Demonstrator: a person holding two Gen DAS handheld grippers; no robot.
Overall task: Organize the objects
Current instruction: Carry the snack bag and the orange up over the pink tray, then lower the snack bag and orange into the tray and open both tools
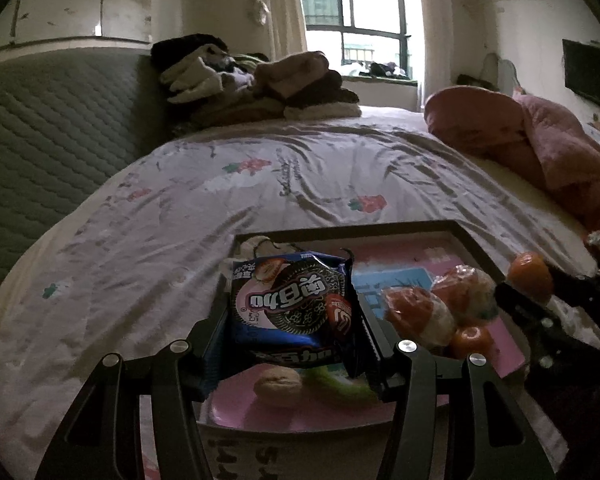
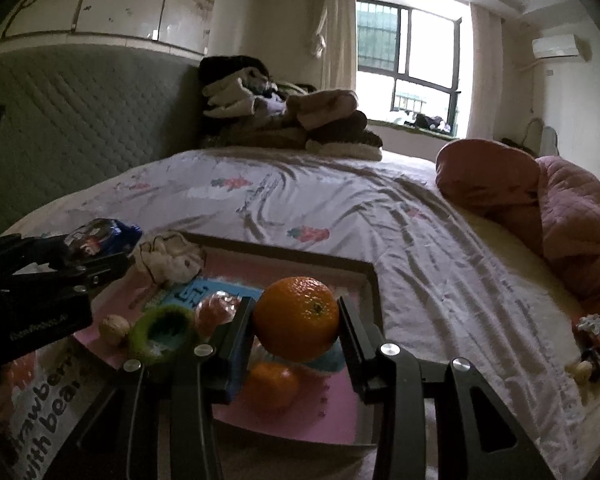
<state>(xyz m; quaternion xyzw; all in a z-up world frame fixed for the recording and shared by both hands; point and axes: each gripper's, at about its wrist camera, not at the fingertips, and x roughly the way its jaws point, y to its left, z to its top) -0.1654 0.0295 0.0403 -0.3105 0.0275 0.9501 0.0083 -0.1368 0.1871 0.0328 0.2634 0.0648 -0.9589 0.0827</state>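
Note:
My left gripper (image 1: 294, 324) is shut on a blue cookie packet (image 1: 292, 300) and holds it above the open storage box (image 1: 476, 248) on the bed. My right gripper (image 2: 296, 322) is shut on an orange (image 2: 296, 318) above the same box (image 2: 374, 280). In the box lie a second orange (image 2: 270, 384), a walnut (image 2: 114, 330), a green knitted ring (image 2: 164, 330), wrapped orange sweets (image 1: 416, 312) and a white cloth (image 2: 168, 258). The left gripper with the packet (image 2: 96, 236) shows at the left of the right wrist view.
The bed has a floral sheet (image 1: 260, 184), a grey quilted headboard (image 1: 52, 128), a pile of folded clothes (image 1: 256, 84) at the far end and a pink quilt (image 1: 540, 148) on the right. Small items (image 2: 592, 344) lie at the bed's right edge.

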